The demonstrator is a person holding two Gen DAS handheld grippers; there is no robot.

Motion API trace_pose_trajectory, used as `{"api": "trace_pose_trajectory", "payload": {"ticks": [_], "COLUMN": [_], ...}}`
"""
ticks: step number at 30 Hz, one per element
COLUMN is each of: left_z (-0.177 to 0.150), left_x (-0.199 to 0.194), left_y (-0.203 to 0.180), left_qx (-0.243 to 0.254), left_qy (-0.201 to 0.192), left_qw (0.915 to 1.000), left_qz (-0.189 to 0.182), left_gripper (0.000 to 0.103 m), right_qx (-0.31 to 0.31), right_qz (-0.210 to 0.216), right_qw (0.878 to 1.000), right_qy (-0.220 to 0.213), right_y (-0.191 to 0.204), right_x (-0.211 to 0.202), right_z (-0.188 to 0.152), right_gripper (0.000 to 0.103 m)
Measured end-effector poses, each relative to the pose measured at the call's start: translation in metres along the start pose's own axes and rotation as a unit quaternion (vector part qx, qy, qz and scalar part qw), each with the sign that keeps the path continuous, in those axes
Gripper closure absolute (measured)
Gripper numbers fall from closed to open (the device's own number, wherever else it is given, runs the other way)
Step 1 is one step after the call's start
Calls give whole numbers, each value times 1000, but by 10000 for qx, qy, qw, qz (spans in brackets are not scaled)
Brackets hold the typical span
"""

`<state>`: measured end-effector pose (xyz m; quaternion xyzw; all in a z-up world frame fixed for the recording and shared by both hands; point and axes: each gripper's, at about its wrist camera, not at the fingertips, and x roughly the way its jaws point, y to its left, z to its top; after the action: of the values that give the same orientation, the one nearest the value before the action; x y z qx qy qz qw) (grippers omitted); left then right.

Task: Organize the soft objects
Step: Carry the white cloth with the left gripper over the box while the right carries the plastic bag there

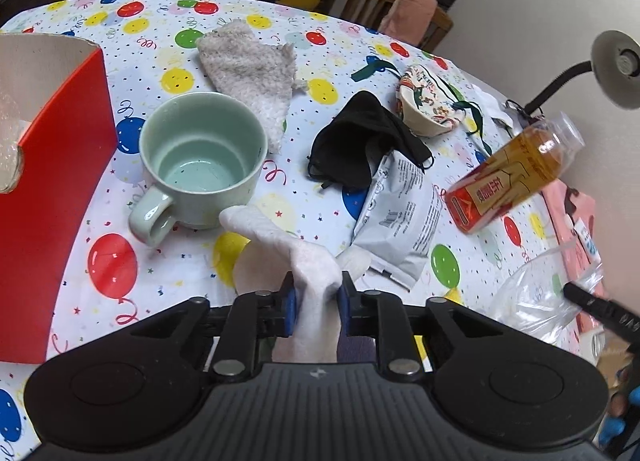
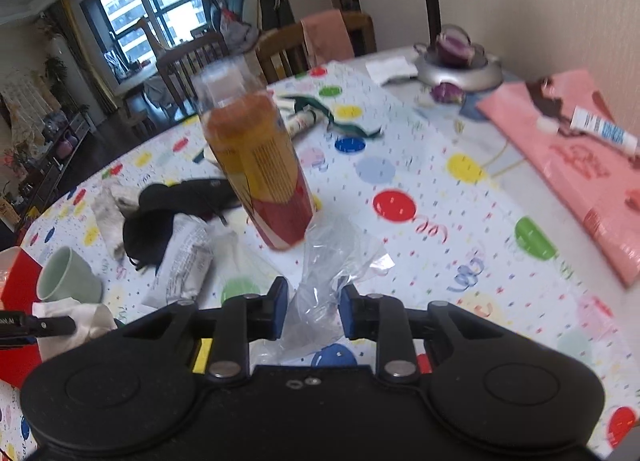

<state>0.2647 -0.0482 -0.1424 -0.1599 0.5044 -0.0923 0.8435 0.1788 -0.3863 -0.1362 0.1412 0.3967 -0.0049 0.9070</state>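
My left gripper (image 1: pixel 318 301) is shut on a white sock (image 1: pixel 308 265), whose toe end trails toward a pale green mug (image 1: pixel 200 157). Further back on the balloon-print tablecloth lie a beige fluffy cloth (image 1: pixel 248 73), a black face mask (image 1: pixel 360 141) and a printed fabric pouch (image 1: pixel 428 101). In the right wrist view my right gripper (image 2: pixel 313 313) is shut on a crumpled clear plastic bag (image 2: pixel 324 261), just in front of an amber drink bottle (image 2: pixel 260 173). The same white sock (image 2: pixel 72 321) and mug (image 2: pixel 68 277) show at the lower left there.
An open red cardboard box (image 1: pixel 60 197) stands at the left beside the mug. A grey foil packet (image 1: pixel 400 217) lies partly under the mask. At the right lie a pink booklet (image 2: pixel 580 181) and a white tube (image 2: pixel 600 129); a lamp base (image 2: pixel 456 65) stands by the wall. Chairs ring the table's far edge.
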Motion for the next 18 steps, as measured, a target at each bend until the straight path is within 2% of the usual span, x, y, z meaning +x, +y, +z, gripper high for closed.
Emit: {"api": "trace_pose_trajectory", "payload": {"ticks": [8, 18], "left_z": [-7, -2], "left_x": [-27, -93], "left_y": [20, 45], "left_qx": [79, 363], "left_qy": [-11, -265], "left_qw": [9996, 9974], "left_qz": [-258, -560], "left_gripper": [86, 86], "right_qx": [98, -421], "right_qz": [294, 897], "right_qw": [9994, 9949], "right_qy": [-168, -161], "right_y": [10, 87], "right_x": [-43, -71], "right_z": [6, 7], "right_gripper": [78, 78]}}
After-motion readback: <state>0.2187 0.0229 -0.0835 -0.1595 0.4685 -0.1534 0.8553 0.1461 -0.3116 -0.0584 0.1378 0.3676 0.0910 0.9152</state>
